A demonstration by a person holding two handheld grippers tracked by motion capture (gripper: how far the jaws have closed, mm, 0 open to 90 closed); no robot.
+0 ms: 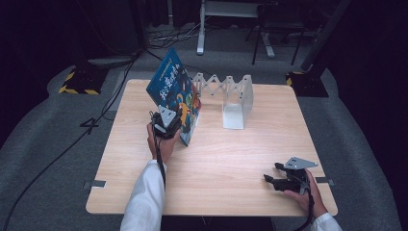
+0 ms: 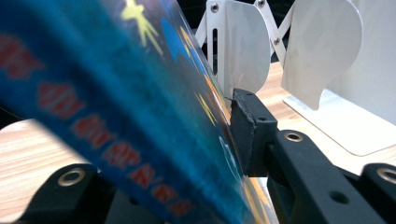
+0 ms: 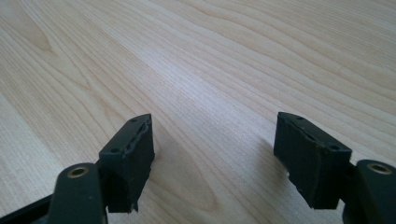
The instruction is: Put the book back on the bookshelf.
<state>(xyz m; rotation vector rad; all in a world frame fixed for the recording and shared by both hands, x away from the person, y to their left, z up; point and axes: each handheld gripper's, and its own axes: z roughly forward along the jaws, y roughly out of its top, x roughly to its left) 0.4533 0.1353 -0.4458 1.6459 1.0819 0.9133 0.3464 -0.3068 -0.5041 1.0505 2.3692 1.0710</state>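
High view, item one: left tool, held up off the bench at the lower edge of a blue picture book. The book stands tilted, its long axis running up and away from this tool, its top corner leaning off to the far left. Its near bottom corner rests on the bench just beside the tool.

Left gripper view, item two: the book's cover lies between the jaws. The right-hand pad sits at or just off the cover; the other pad is hidden behind the book. Whether the pinch holds or has let go, I cannot tell for certain; the jaws look eased rather than clamped hard.

Item three: white folding bookstand, standing beyond and to the right of the left tool, near the book but apart from it. Its upright plates face the tool.

Item four: right tool, resting low at the near right of the bench, well apart from book and stand. Its jaws stand spread with nothing between them, bare wood ahead.

Judgement: the left hand is plainly the nearer, and the coming move turns on swinging the book rightward into the stand.
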